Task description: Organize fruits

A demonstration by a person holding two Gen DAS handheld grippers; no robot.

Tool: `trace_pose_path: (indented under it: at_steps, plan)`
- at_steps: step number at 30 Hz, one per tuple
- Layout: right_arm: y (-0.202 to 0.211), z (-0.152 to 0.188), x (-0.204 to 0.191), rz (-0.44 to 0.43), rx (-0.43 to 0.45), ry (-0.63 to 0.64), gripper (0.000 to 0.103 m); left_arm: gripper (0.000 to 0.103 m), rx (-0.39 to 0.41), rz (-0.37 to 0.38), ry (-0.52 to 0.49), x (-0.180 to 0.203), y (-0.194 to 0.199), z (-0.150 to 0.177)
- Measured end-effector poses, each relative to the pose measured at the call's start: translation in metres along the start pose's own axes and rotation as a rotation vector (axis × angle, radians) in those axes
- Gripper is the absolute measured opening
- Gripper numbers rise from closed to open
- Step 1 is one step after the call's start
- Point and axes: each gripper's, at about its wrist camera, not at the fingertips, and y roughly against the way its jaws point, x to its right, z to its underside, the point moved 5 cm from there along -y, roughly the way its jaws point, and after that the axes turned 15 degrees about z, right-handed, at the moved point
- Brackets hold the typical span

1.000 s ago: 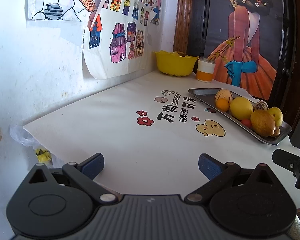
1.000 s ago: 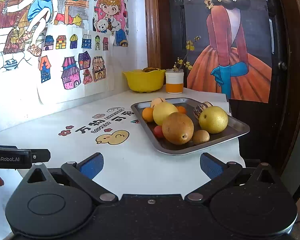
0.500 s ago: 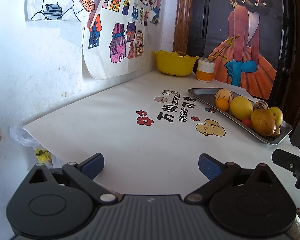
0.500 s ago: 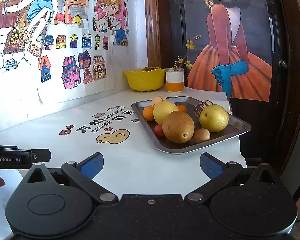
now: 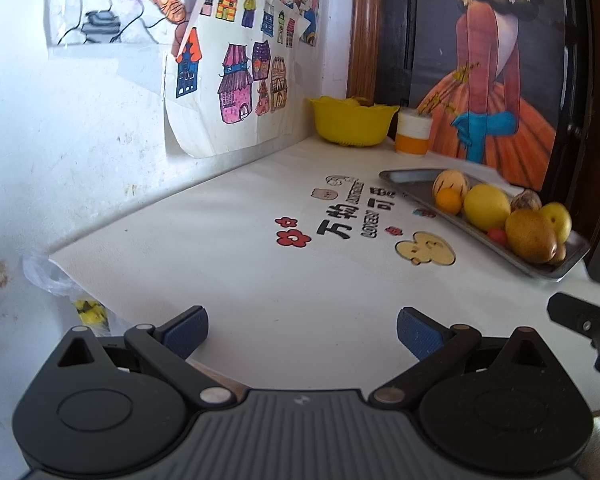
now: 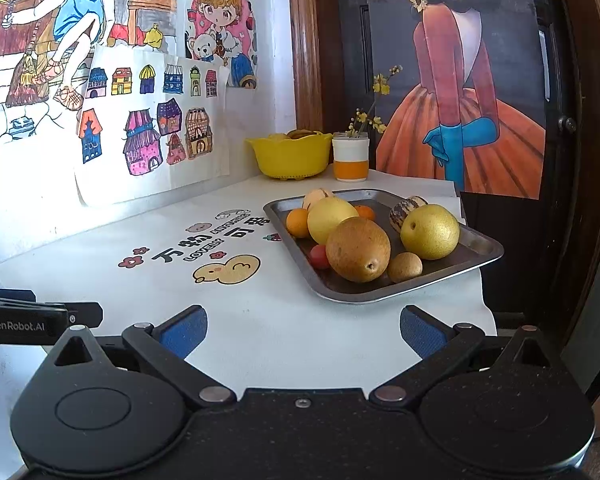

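Observation:
A steel tray (image 6: 482,242) at the table's right holds several fruits: a brown pear (image 6: 358,249), a yellow pear (image 6: 430,231), a large yellow fruit (image 6: 331,219), small oranges (image 6: 297,222), a red cherry tomato (image 6: 319,256), a small brown fruit (image 6: 405,267) and striped melons (image 6: 408,206). The tray also shows in the left wrist view (image 5: 410,180). A yellow bowl (image 6: 290,156) stands at the back. My left gripper (image 5: 302,328) and right gripper (image 6: 303,330) are both open and empty, near the table's front edge, short of the tray.
An orange-and-white cup (image 6: 351,158) with a flower sprig stands beside the bowl. Drawings hang on the left wall (image 5: 228,80). A dark door with a painted poster (image 6: 460,80) is behind the table. A plastic bag (image 5: 48,276) sits past the table's left corner.

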Motion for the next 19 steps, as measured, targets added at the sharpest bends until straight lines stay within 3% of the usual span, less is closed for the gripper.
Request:
trace_pose_path:
  at_steps: [19]
  plan:
    - [-0.0028, 0.0016, -0.0016, 0.0, -0.008, -0.004, 0.102, 0.103, -0.01, -0.003, -0.021, -0.0006, -0.0013, -0.0006]
